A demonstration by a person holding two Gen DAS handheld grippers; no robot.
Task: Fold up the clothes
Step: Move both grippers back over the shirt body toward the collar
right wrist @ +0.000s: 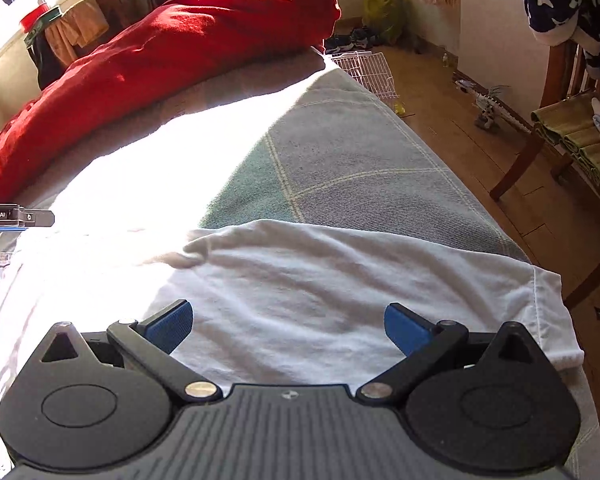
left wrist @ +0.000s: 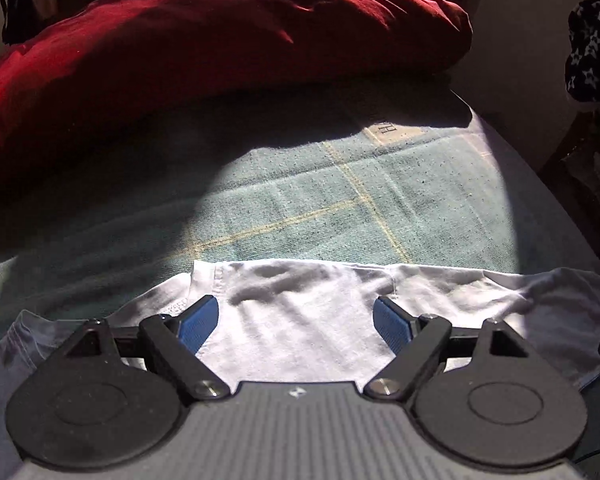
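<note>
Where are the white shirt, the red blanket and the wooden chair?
white shirt [right wrist: 300, 280]: right wrist view, on its flat middle.
red blanket [right wrist: 172, 44]: right wrist view, on its sunlit top.
wooden chair [right wrist: 516, 168]: right wrist view, on a front leg.

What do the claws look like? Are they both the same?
Yes, twins. The left claw and right claw each have two blue ribbed pads on black arms, silver screws, round black discs and a grey ridged body. The left one's side carries white lettering, seen in the right view.
</note>
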